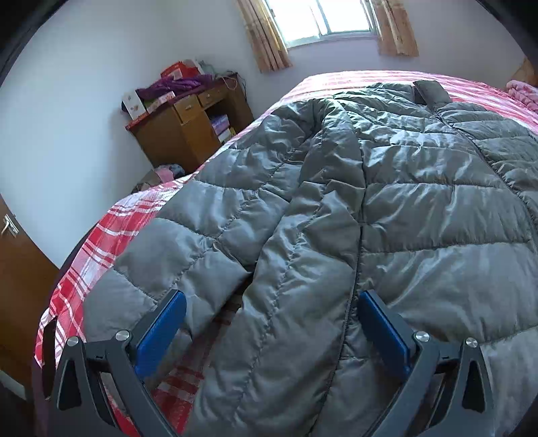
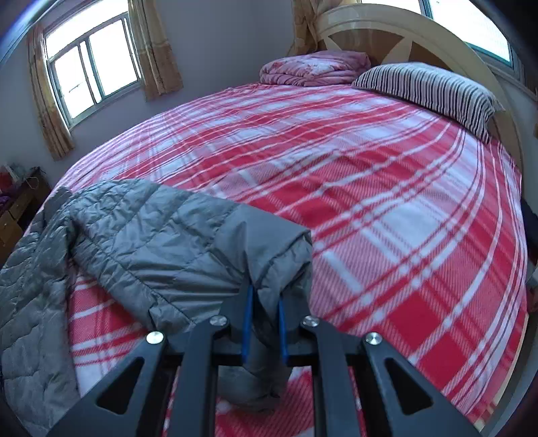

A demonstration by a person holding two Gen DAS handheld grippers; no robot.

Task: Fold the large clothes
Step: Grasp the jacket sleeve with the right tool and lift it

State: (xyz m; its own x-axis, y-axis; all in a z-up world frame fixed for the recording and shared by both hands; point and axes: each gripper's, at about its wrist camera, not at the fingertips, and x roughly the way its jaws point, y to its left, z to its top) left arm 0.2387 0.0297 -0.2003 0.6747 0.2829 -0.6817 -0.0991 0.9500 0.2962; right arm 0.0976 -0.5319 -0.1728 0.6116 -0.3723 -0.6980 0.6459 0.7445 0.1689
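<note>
Grey quilted jacket (image 1: 353, 208) lies spread on bed w/ red-and-white plaid blanket (image 2: 386, 201), zip running roughly down the middle in left wrist view, collar at far end toward window (image 1: 322, 20). Left gripper (image 1: 272, 306): jaws wide apart, blue pads (image 1: 161, 332) either side of jacket's near hem; fabric sits between them but pads are not pressing it, so nothing gripped. Right gripper (image 2: 264, 295): jaws nearly together, pads clamped on jacket's sleeve end (image 2: 269, 262); cuff fabric bunches up between the fingers and hangs out below them. Sleeve runs from the grip back to the left toward jacket body, resting on blanket. At head of bed: striped pillow (image 2: 430, 90) and folded pink quilt (image 2: 312, 67) next to it, both against headboard (image 2: 386, 33), well apart from jacket. Wooden desk (image 1: 188, 124) w/ boxes and purple cloth on top stands beside bed by the wall.
</note>
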